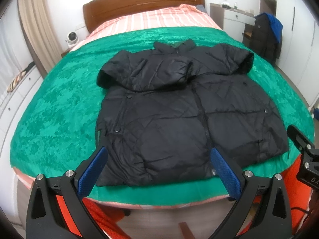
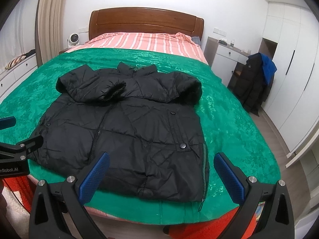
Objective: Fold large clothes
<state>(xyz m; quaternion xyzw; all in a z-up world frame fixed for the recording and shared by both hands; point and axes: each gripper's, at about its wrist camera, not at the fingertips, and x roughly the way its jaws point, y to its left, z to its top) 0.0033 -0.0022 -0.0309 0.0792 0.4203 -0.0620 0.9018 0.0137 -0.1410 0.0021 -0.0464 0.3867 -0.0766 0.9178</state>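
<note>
A black quilted puffer jacket (image 1: 171,107) (image 2: 127,127) lies flat, front up, on the green blanket (image 1: 51,115) (image 2: 229,123). Both sleeves are folded in across its chest and its hem is at the near edge of the bed. My left gripper (image 1: 158,155) hovers open over the hem, nothing between its blue pads (image 1: 91,171). Above the jacket's lower right corner my right gripper (image 2: 161,159) is open too and holds nothing. Each view catches part of the other gripper at its edge: the right one (image 1: 305,151) and the left one (image 2: 18,139).
The bed has a pink striped sheet (image 2: 143,39) and a wooden headboard (image 2: 145,22). A dark coat with a blue hood hangs on a chair (image 2: 257,79) at the right, by a white desk and wardrobe. A small white fan (image 2: 73,38) sits at the left. Something orange knitted (image 1: 95,215) is below the bed's edge.
</note>
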